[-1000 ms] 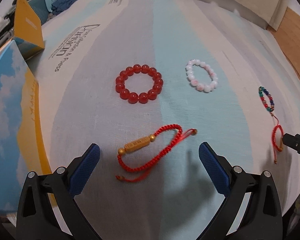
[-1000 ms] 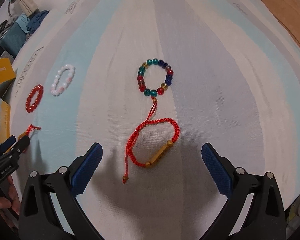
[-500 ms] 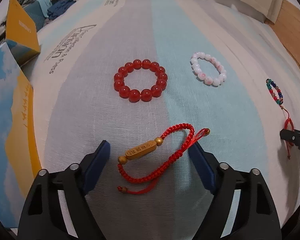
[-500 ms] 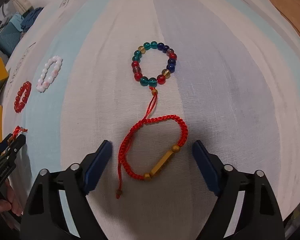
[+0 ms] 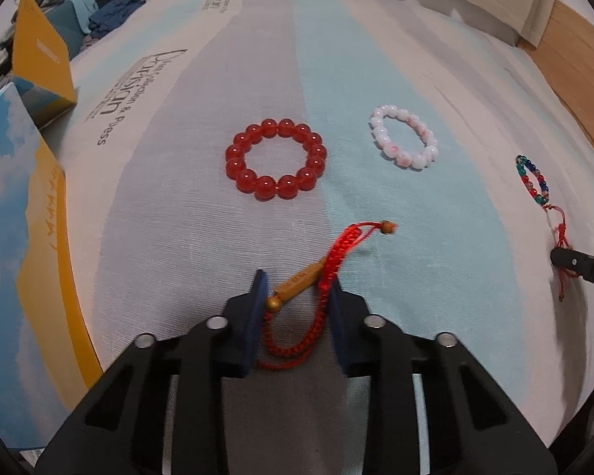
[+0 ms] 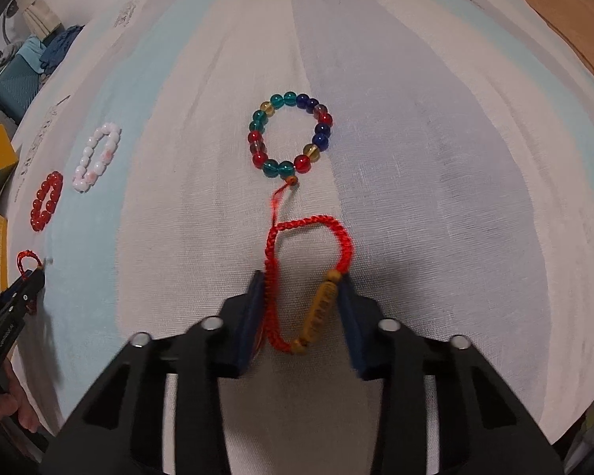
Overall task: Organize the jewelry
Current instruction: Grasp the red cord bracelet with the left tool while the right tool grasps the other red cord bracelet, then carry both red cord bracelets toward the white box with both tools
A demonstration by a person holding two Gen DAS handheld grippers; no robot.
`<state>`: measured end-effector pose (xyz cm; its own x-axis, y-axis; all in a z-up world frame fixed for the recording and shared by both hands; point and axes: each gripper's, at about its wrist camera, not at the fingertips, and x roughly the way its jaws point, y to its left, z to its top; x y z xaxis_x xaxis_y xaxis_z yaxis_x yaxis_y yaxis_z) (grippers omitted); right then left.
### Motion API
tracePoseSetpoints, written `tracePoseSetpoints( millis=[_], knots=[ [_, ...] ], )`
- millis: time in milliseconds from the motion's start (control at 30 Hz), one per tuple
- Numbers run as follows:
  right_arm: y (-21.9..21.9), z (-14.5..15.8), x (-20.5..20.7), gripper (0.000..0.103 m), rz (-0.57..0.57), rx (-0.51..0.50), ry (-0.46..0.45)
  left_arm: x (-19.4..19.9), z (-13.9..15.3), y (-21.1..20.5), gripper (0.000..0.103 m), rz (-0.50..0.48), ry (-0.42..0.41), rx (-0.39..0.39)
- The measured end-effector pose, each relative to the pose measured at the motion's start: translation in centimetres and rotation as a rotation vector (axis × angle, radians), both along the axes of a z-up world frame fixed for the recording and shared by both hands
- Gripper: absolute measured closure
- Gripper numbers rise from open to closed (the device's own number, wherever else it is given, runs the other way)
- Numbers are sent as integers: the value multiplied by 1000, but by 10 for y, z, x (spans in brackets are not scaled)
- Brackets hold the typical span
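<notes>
The left gripper (image 5: 296,289) has its blue pads closed in on a red cord bracelet (image 5: 316,277), pinching its gold tube and braid between them, with the knotted end poking out ahead toward the right. The right gripper (image 6: 303,291) likewise squeezes a second cord bracelet (image 6: 309,269), pads touching the braid on one side and the gold tube on the other, its loop reaching forward on the striped cloth (image 6: 415,158). That makes two cord bracelets and three bead ones. Just beyond the right one's loop lies the multicolour bracelet (image 6: 291,134), its tassel touching the cord. Past the left gripper sit the red bead bracelet (image 5: 275,158) and, right of it, the white one (image 5: 404,140), well apart. Far left stand a yellow box (image 5: 39,59) and a sky-print box (image 5: 16,217).
</notes>
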<state>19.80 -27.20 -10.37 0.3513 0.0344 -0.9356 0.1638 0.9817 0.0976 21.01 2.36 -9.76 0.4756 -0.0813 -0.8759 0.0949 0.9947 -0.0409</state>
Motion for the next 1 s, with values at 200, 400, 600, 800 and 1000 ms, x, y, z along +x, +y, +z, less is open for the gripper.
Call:
tracePoseSetpoints(
  millis=[200, 400, 600, 800, 1000],
  knots=[
    [-5, 8, -5, 94, 6, 14, -10, -3, 5, -1, 92, -5, 4, -3],
    [-6, 12, -9, 94, 8, 30, -17, -7, 9, -3, 92, -6, 5, -6],
    [-3, 21, -14, 94, 8, 40, -32, -14, 17, -6, 92, -12, 3, -5],
    [3, 34, -16, 94, 13, 39, -52, -21, 31, -8, 92, -16, -14, -10],
    [6, 48, -25, 94, 20, 41, -76, -30, 48, -10, 92, -17, -35, -10]
  ],
)
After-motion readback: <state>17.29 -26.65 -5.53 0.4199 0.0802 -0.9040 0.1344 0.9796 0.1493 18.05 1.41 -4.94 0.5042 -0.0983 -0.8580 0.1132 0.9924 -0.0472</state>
